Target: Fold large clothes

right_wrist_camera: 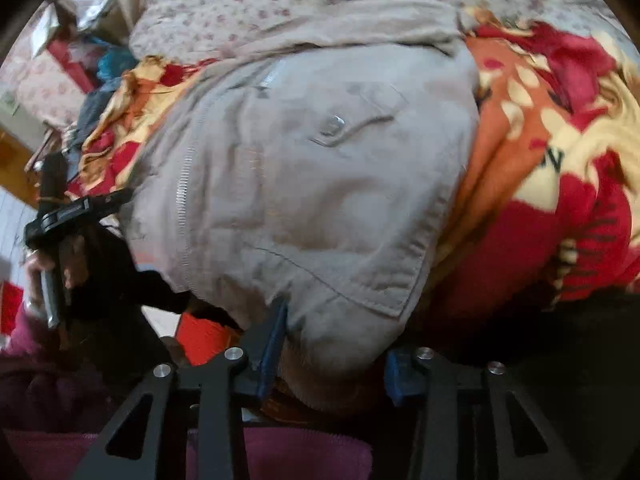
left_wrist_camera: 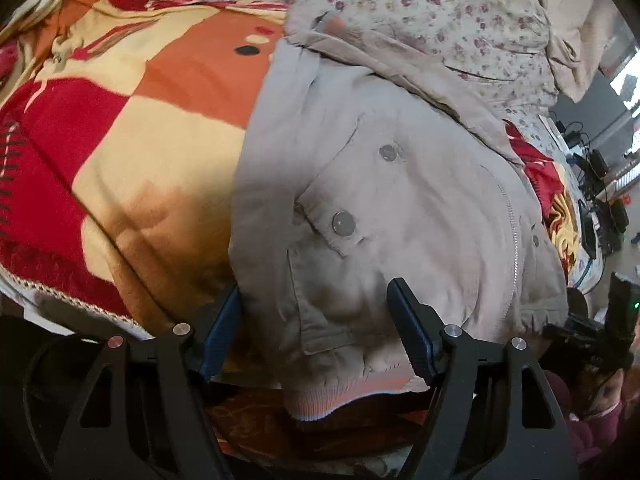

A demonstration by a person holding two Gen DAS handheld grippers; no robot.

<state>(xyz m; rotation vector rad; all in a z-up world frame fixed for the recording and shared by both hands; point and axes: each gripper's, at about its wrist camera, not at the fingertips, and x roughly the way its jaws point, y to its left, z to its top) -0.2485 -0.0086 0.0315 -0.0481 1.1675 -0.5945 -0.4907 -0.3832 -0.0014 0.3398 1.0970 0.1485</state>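
Red, orange and cream blanket [left_wrist_camera: 132, 128] is covering the bed, a floral sheet [left_wrist_camera: 420, 4] lying at its far edge. Beige jacket [left_wrist_camera: 380, 200] is lying across the near edge, both the left gripper [left_wrist_camera: 316, 320] and right gripper [right_wrist_camera: 334, 344] spreading wide around its hem.

Beige jacket [left_wrist_camera: 400, 200] (zippered) flat on blanket
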